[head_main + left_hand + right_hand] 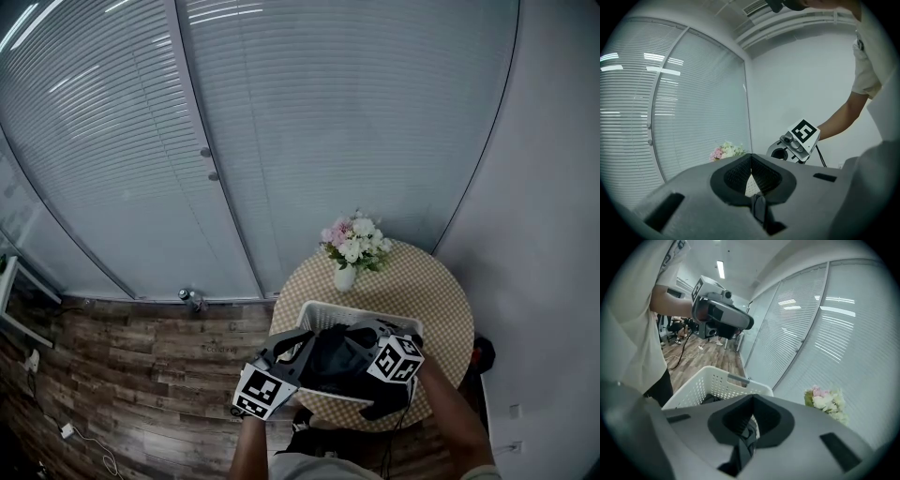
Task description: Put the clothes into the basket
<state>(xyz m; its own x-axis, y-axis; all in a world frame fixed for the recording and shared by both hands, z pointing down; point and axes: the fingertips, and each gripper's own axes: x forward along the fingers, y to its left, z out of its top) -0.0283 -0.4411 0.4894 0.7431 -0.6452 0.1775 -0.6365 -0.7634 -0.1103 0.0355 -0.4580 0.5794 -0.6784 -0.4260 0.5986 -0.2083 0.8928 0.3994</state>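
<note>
A white perforated basket (323, 314) stands on the round checked table (436, 291), close to me. A dark garment (337, 361) fills it and rises above its rim. Both grippers hover over the basket's near side. My left gripper (298, 342) comes in from the left, my right gripper (370, 330) from the right, and the dark cloth hangs between them. In the left gripper view the jaws (751, 161) meet, with a dark strip of cloth (759, 211) pinched in them. The right gripper (751, 401) is also shut, dark fabric (744, 446) caught in its gap above the basket (717, 376).
A vase of pink and white flowers (354, 242) stands at the table's far edge, behind the basket. Glass walls with blinds (328, 122) close off the back. Wooden floor (141, 375) with a cable lies to the left. My body is against the table's near side.
</note>
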